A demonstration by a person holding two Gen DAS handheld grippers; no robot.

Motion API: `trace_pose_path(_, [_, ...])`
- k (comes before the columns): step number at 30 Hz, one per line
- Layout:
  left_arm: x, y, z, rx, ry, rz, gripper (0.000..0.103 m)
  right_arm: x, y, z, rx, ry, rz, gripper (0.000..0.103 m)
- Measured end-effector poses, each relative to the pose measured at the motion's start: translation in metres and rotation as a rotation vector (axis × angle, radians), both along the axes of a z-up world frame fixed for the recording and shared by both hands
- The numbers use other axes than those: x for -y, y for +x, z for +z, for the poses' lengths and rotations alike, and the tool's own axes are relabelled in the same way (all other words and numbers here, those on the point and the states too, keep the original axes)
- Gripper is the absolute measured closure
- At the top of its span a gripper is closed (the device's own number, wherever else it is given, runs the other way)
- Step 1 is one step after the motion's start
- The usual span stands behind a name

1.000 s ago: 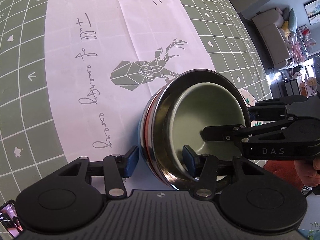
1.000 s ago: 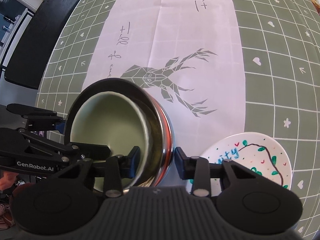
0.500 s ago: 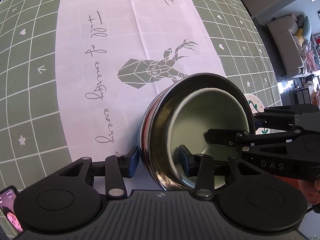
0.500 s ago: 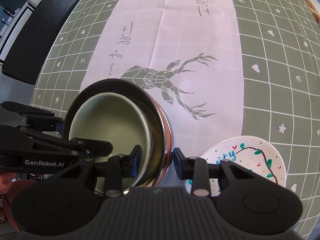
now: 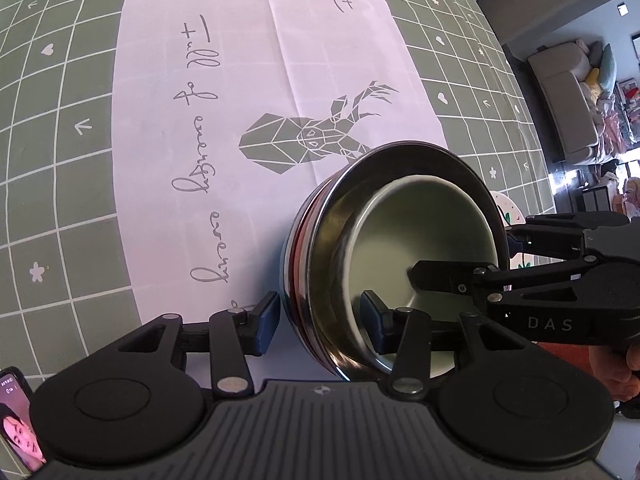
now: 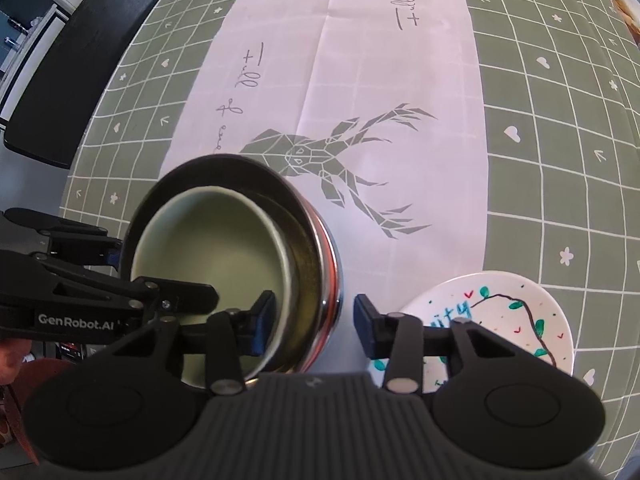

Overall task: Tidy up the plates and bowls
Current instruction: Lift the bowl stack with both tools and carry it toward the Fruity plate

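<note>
Green grid tablecloth [image 5: 60,184] — grey sofa [image 5: 568,92] beyond

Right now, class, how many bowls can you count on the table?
2. A steel bowl sits on the white runner by the deer print; a pale green bowl is nested inside it. More may be hidden outside the views.

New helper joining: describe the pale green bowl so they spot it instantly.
Find the white table runner with the deer print. At its near end stands a steel bowl with a red band; the pale green bowl sits inside it, matte where its neighbour shines.
</note>
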State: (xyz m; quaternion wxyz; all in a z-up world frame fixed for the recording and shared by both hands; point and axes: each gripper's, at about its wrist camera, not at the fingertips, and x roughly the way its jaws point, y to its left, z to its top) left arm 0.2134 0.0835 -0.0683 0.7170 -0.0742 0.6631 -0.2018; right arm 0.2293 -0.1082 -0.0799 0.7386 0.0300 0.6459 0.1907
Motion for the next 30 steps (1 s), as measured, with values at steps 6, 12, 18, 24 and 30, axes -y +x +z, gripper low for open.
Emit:
trace_pose_path(6, [0.004, -0.006, 0.002, 0.04, 0.0, -0.008, 0.048, -0.001, 0.0, -0.003, -0.017, 0.027, 0.008, 0.06])
trace_pose_path(12, [-0.004, -0.005, -0.005, 0.002, -0.053, 0.042, 0.047, -0.003, -0.002, -0.001, 0.002, 0.022, 0.015, 0.064])
trace_pose_path(18, [-0.002, -0.006, -0.002, -0.014, -0.027, 0.055, 0.052, -0.001, -0.004, 0.002, 0.012, 0.017, -0.004, 0.07])
trace_pose_path(24, [-0.005, -0.007, 0.005, -0.008, -0.01, 0.074, 0.059, 0.001, -0.003, 0.012, 0.032, 0.021, -0.007, 0.075])
trace_pose_path(30, [-0.007, -0.007, 0.006, -0.009, -0.003, 0.097, 0.059, -0.001, -0.001, 0.012, 0.034, 0.026, -0.013, 0.074])
